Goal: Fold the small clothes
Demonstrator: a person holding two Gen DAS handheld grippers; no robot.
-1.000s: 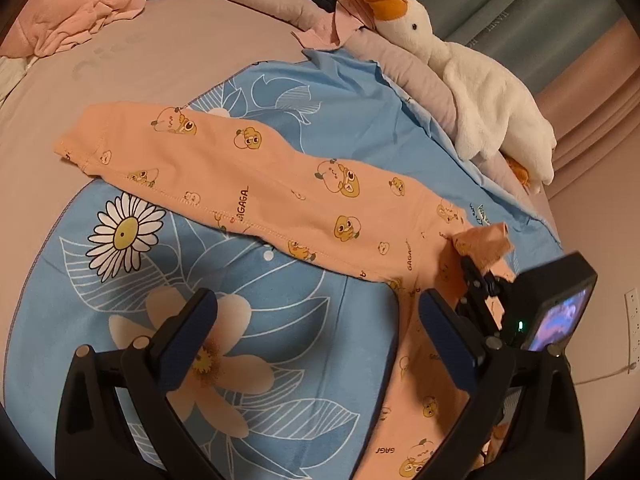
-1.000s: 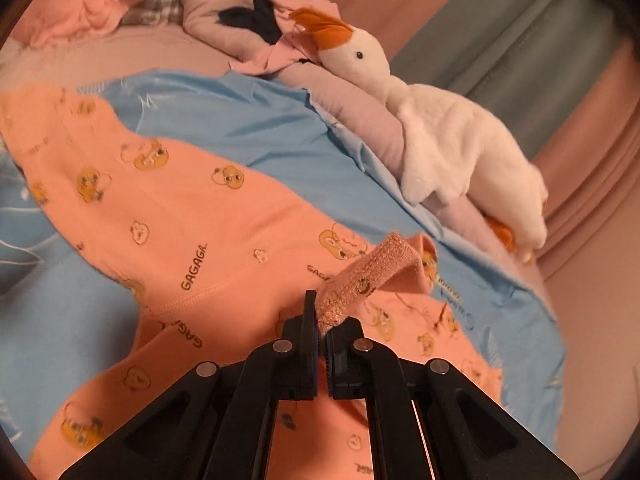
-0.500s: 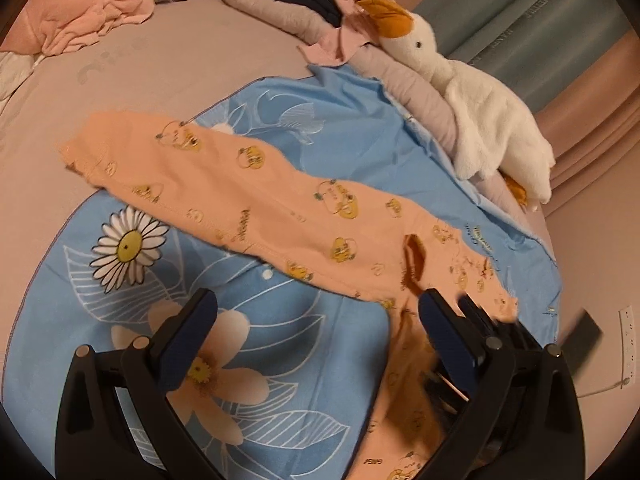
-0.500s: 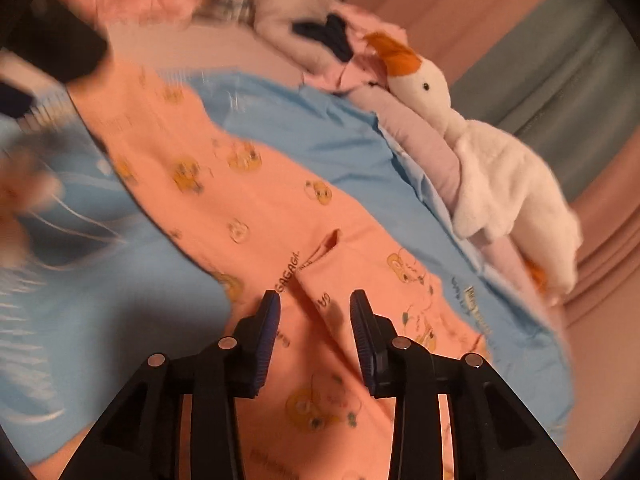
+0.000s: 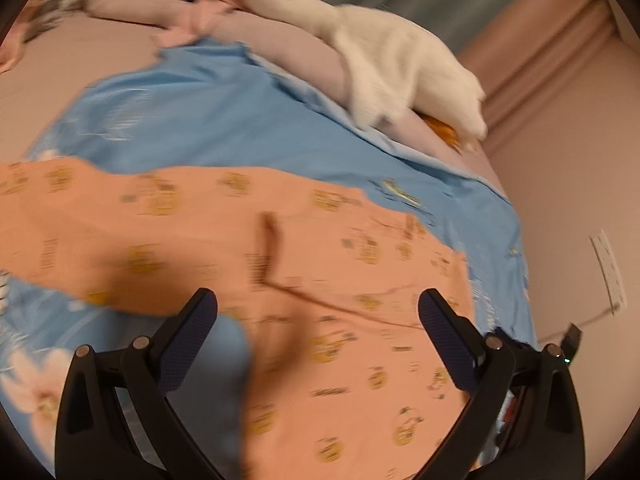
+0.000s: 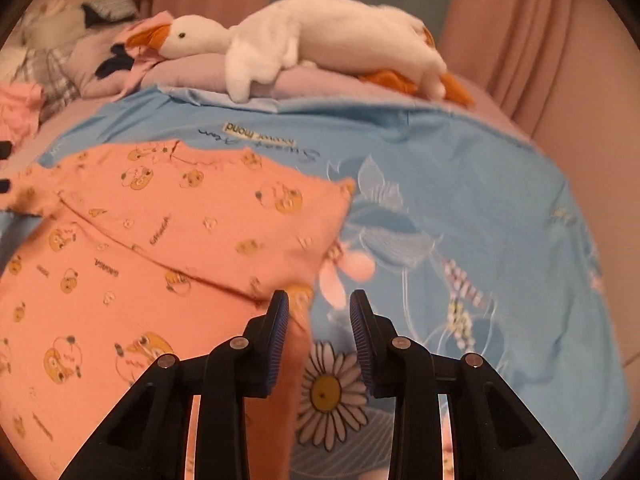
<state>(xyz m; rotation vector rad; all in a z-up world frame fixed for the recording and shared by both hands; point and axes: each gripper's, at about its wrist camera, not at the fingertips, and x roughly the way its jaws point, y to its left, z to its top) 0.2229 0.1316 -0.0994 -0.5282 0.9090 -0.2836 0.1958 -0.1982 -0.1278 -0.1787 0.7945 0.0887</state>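
Orange printed garment (image 6: 168, 240) — small, patterned with yellow cartoon faces and lettering; spread flat on the blue floral sheet (image 6: 460, 208), covering the sheet's left part in the right wrist view. A dark fold line (image 5: 272, 240) crosses the cloth in the left wrist view, which is blurred.

Left gripper (image 5: 318, 320) — jaws spread wide, nothing between them; it hovers over the garment, whether touching cannot be told.

Right gripper (image 6: 319, 322) — jaws parted, empty; set over the garment's right edge, one finger above orange cloth, the other above the sheet, a printed daisy (image 6: 328, 392) just below.

White plush goose (image 6: 320, 40) — orange beak and feet, lying on a mauve pillow (image 6: 304, 80) at the sheet's far edge.

Heap of other clothes (image 6: 44, 76) — pink, plaid and dark pieces, beyond the sheet's far-left corner.

Curtains (image 6: 520, 32) — pink and grey-green, behind the goose.
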